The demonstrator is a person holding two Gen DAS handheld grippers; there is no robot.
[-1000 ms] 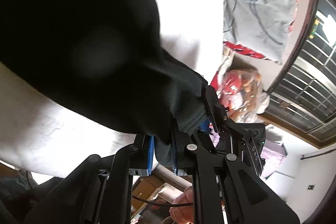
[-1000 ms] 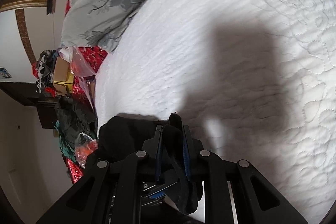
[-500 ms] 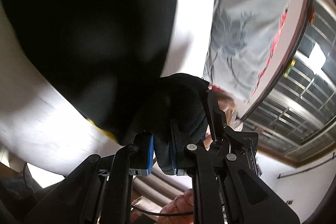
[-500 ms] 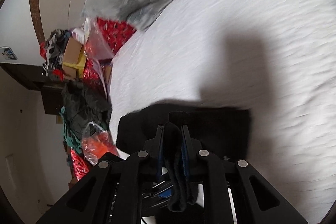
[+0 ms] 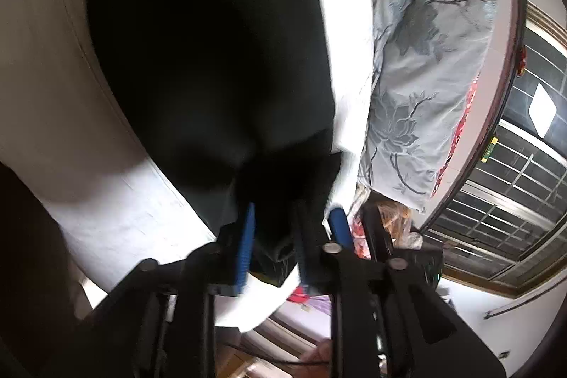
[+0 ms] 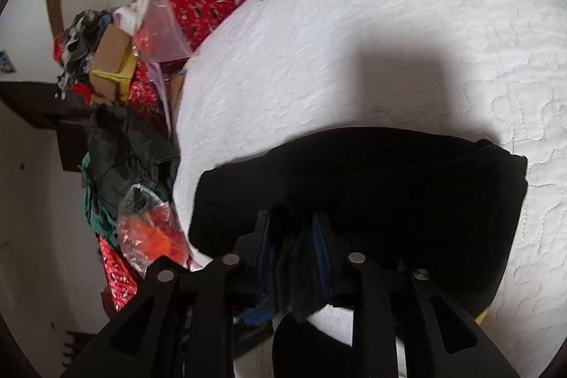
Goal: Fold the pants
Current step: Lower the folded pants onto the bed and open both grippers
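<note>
Black pants lie doubled on the bed; your left tongs and right tongs have just been opening, cloth between them. Next: withdraw clear, then smooth the fold

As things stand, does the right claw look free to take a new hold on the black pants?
Probably yes. The right claw has just been opening, with the black pants between its jaws and lying folded on the white bedspread, and nothing else lies over them.
</note>
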